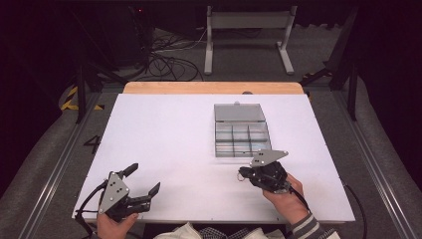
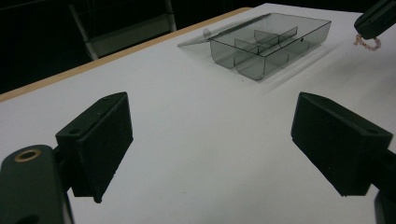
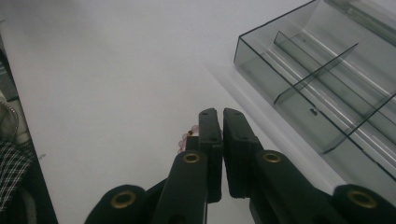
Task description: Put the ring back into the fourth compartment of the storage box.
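Holding a small pink beaded bracelet (image 2: 368, 43) pinched between its closed jaws, the right gripper (image 3: 221, 123) hangs just off the bench (image 1: 164, 139), beside the near left corner of the clear compartment box (image 1: 242, 130). In the right gripper view a few pale beads (image 3: 186, 136) peek out at the left side of the pads, so the grip takes only a short stretch of the strand and the rest dangles below, as the left gripper view confirms. That hold probably suits lowering the bracelet into 1 of the open cells. The box sits toward the far right part of the bench with its lid (image 1: 239, 112) folded back flat, which leaves every compartment reachable from above; all cells look empty.

The left gripper (image 1: 144, 185) rests near the near left corner of the bench, jaws wide apart with nothing between them, likely parked out of the way.

No brand, label or readable writing shows on the box or the grippers.
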A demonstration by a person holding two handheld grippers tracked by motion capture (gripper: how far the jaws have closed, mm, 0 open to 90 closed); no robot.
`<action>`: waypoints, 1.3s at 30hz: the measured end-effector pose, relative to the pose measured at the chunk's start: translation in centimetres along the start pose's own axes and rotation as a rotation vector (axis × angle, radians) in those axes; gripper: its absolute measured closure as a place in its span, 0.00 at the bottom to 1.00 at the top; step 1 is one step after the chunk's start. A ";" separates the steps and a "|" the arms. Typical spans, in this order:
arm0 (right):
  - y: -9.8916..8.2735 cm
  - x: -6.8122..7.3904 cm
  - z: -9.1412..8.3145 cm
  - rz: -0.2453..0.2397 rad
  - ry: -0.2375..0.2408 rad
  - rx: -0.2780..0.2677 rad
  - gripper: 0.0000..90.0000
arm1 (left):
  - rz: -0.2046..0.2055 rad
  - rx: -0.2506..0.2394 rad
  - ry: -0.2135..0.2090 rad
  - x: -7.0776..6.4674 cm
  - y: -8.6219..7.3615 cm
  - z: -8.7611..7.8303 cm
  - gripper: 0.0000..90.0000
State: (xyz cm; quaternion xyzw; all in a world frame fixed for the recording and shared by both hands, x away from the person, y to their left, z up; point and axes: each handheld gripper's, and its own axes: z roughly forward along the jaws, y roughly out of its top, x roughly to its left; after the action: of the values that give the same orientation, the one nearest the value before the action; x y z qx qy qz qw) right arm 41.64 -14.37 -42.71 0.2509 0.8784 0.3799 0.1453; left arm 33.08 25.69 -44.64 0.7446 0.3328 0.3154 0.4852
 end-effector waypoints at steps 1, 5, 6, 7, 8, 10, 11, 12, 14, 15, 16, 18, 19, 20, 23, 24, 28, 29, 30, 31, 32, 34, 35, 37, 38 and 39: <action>0.1 0.0 -0.1 0.001 -0.002 -0.006 0.97 | -0.001 0.000 -0.001 0.0 0.0 0.0 0.15; 0.2 -0.2 -0.2 0.013 -0.007 -0.024 0.97 | -0.001 -0.001 0.000 0.0 0.0 0.0 0.15; 0.2 -0.3 -0.2 0.015 -0.009 -0.028 0.97 | -0.001 0.000 0.000 0.0 0.0 0.0 0.15; 0.2 -0.3 -0.2 0.017 -0.009 -0.031 0.97 | -0.001 0.000 0.001 0.0 0.0 0.0 0.15; 0.2 -0.4 -0.2 0.018 -0.016 -0.033 0.97 | 0.004 0.000 0.003 0.0 0.0 0.0 0.15; 0.3 -0.4 -0.2 0.021 -0.018 -0.034 0.97 | 0.003 0.000 0.003 0.0 0.0 0.0 0.15; 0.3 -0.5 -0.2 0.020 -0.019 -0.036 0.97 | 0.000 0.000 0.000 0.0 0.0 0.0 0.15; 0.4 -0.5 -0.2 0.019 -0.017 -0.036 0.97 | -0.001 0.000 0.001 0.0 0.0 0.0 0.15; 0.5 -0.5 -0.2 0.017 -0.020 -0.033 0.97 | -0.001 0.000 0.002 0.0 0.0 0.0 0.15; 0.6 -0.5 -0.2 0.018 -0.019 -0.031 0.97 | 0.000 0.001 0.001 0.0 0.0 0.0 0.15; 0.6 -0.5 -0.2 0.014 -0.020 -0.030 0.97 | 0.003 0.000 0.003 0.0 0.0 0.0 0.15; 0.8 -0.5 -0.2 0.009 -0.023 -0.029 0.97 | 0.002 0.001 0.001 0.0 0.0 0.0 0.15; 1.0 -0.6 -0.2 0.007 -0.022 -0.029 0.97 | 0.002 0.002 0.001 0.0 0.0 0.0 0.15; 1.2 -0.6 -0.3 0.006 -0.025 -0.025 0.97 | 0.003 0.000 0.003 0.0 0.0 0.0 0.15; 1.4 -0.7 -0.2 0.003 -0.028 -0.020 0.97 | 0.003 0.000 0.003 0.0 0.0 0.0 0.15; 1.6 -0.7 -0.2 0.002 -0.028 -0.015 0.97 | 0.003 0.000 0.003 0.0 0.0 0.0 0.15; 2.1 -0.9 -0.2 -0.004 -0.032 -0.007 0.97 | 0.004 0.001 0.003 0.0 0.0 0.0 0.15; 2.3 -1.0 -0.2 -0.002 -0.033 -0.006 0.97 | 0.003 0.000 0.003 0.0 0.0 0.0 0.15; 2.5 -1.1 -0.2 -0.001 -0.036 -0.005 0.97 | 0.003 0.000 0.003 0.0 0.0 0.0 0.15; 2.6 -1.2 -0.2 0.001 -0.037 -0.006 0.97 | 0.003 0.000 0.003 0.0 0.0 0.0 0.15; 2.8 -1.4 -0.2 0.005 -0.038 -0.007 0.97 | 0.003 0.000 0.003 0.0 0.0 0.0 0.15; 3.1 -1.6 -0.2 0.011 -0.039 -0.009 0.97 | 0.003 0.001 0.002 0.0 0.0 0.0 0.15; 3.3 -1.8 -0.2 0.015 -0.041 -0.010 0.97 | 0.004 0.001 0.003 0.0 0.0 0.0 0.15; 3.6 -2.0 -0.2 0.019 -0.043 -0.010 0.97 | 0.003 0.001 0.003 0.0 0.0 0.0 0.15; 3.7 -2.1 -0.1 0.022 -0.043 -0.011 0.97 | 0.003 0.001 0.002 0.0 0.0 0.0 0.15; 3.9 -2.2 -0.1 0.024 -0.045 -0.009 0.97 | 0.003 0.002 0.001 0.0 0.0 0.0 0.15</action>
State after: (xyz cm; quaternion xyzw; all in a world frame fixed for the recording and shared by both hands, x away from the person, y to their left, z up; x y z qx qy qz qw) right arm 44.72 -13.42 -39.62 0.2693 0.8701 0.3800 0.1614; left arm 33.11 25.70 -44.64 0.7453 0.3323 0.3161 0.4840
